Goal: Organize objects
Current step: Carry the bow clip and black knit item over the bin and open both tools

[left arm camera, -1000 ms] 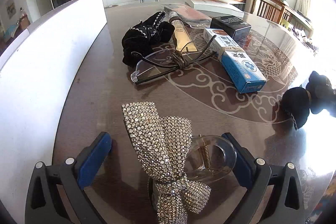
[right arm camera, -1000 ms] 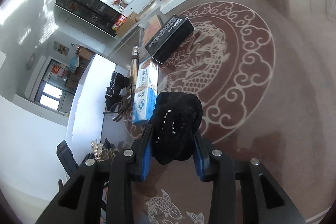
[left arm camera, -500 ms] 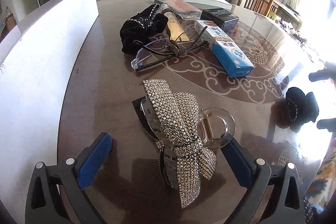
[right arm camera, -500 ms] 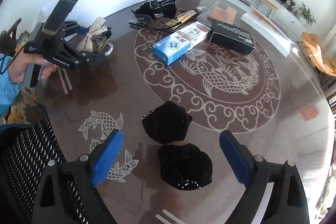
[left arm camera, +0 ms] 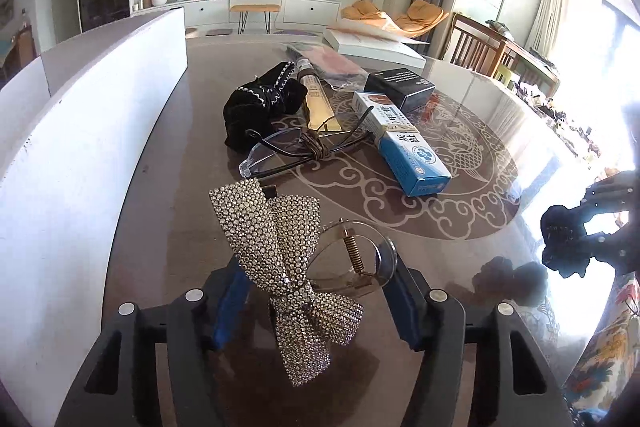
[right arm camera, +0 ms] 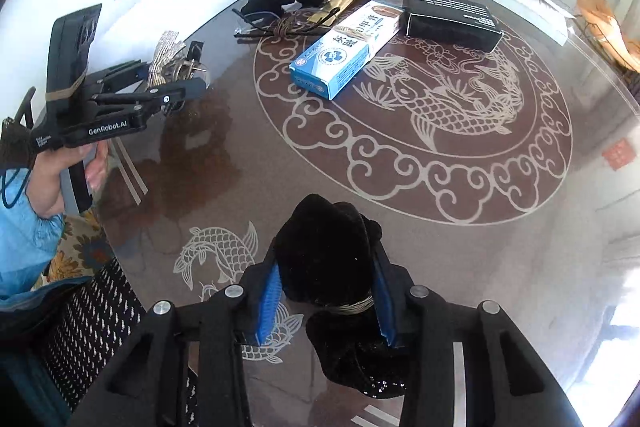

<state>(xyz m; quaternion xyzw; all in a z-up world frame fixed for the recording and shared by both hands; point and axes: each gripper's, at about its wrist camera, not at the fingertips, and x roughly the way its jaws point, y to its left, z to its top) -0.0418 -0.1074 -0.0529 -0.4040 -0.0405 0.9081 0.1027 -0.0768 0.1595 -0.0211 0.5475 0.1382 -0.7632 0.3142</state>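
Observation:
My left gripper [left arm camera: 316,291] is shut on a rhinestone bow hair clip [left arm camera: 280,259] with a clear claw, held just above the brown table. It also shows in the right wrist view [right arm camera: 172,59]. My right gripper [right arm camera: 326,297] is shut on a black velvet bow [right arm camera: 324,251] tied with a thin band, lifted above the table. The bow also shows at the right edge of the left wrist view [left arm camera: 568,243].
Farther on the table lie a blue-and-white box [left arm camera: 404,143], a black box [left arm camera: 400,87], a gold tube [left arm camera: 318,103], glasses [left arm camera: 288,147], a black trimmed pouch [left arm camera: 260,103] and a pink packet [left arm camera: 328,63]. A white partition [left arm camera: 92,131] runs along the left.
Both grippers were open half a second ago. The left has closed on the rhinestone clip and raised it; the right has closed on the black bow and lifted it.

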